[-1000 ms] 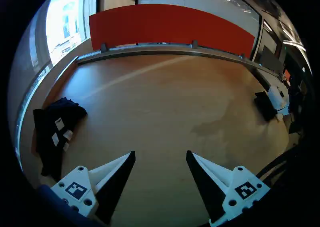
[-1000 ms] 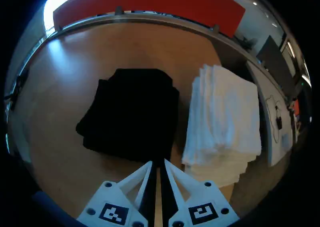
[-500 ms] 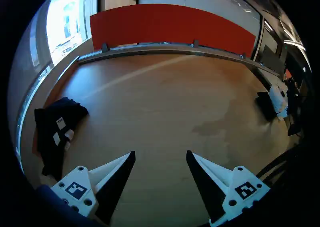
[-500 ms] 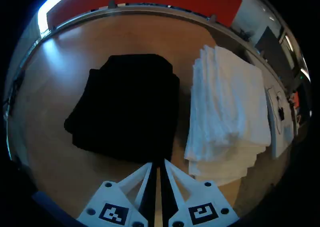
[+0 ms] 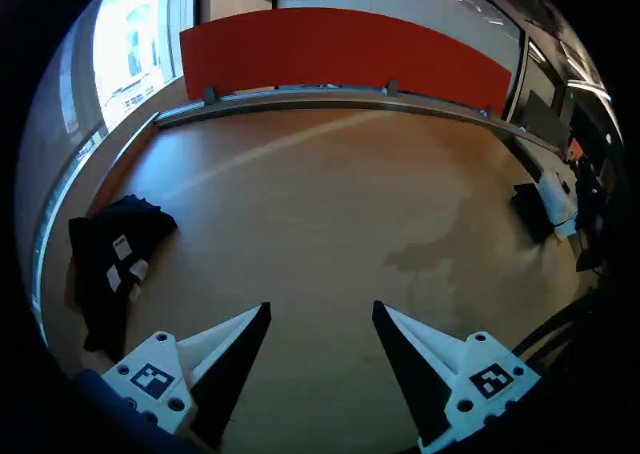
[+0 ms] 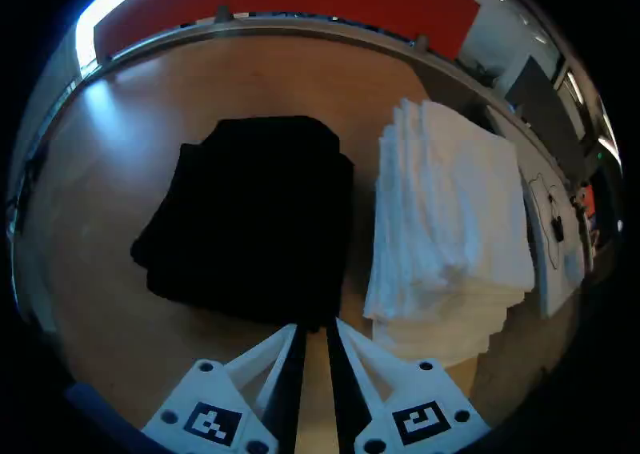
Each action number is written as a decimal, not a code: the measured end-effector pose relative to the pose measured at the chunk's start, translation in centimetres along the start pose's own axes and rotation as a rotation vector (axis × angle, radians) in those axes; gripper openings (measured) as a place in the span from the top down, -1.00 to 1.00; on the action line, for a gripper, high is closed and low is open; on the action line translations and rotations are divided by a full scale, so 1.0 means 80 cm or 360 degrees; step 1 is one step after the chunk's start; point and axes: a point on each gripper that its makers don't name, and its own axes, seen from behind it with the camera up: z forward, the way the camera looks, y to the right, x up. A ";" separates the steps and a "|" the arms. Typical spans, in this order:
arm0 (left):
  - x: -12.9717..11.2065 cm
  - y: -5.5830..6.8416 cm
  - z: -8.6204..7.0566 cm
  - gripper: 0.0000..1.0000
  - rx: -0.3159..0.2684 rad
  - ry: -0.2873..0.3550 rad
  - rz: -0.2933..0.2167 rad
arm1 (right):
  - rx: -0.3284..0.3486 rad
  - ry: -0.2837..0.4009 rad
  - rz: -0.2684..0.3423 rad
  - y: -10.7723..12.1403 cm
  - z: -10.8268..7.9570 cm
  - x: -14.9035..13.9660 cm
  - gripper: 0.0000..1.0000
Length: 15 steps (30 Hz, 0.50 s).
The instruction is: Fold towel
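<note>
— Where are the towels from the right gripper [image 6: 313,324]?

— Two folded stacks lie on the wooden table [image 6: 104,166] just ahead of it. The black towel stack [image 6: 248,214] fills the centre, its near edge right at the fingertips. The white towel stack [image 6: 448,230] sits just beside it at centre right.

— Is it gripping anything?

— No. Its fingers stand a narrow slit apart, with bare wood showing between them.

— And the left gripper [image 5: 320,306]?

— It is spread wide and empty, over bare tabletop at the bottom of its view. One crumpled black towel [image 5: 112,270] with white tags lies at the left edge, well apart. A red panel [image 5: 344,50] stands across the top.
</note>
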 end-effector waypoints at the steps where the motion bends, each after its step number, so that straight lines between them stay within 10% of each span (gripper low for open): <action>1: 0.000 0.000 0.000 -0.88 0.0000 0.0000 0.0001 | 0.0000 0.0007 0.0000 0.000 -0.002 0.001 0.60; 8: 0.003 0.001 0.001 -0.88 -0.0008 0.0009 0.0004 | -0.0004 0.0037 -0.0002 0.001 -0.015 0.003 0.45; 15: 0.007 0.001 -0.001 -0.88 -0.0019 0.0023 0.0004 | -0.0003 0.0091 -0.0006 -0.004 -0.025 0.010 -0.46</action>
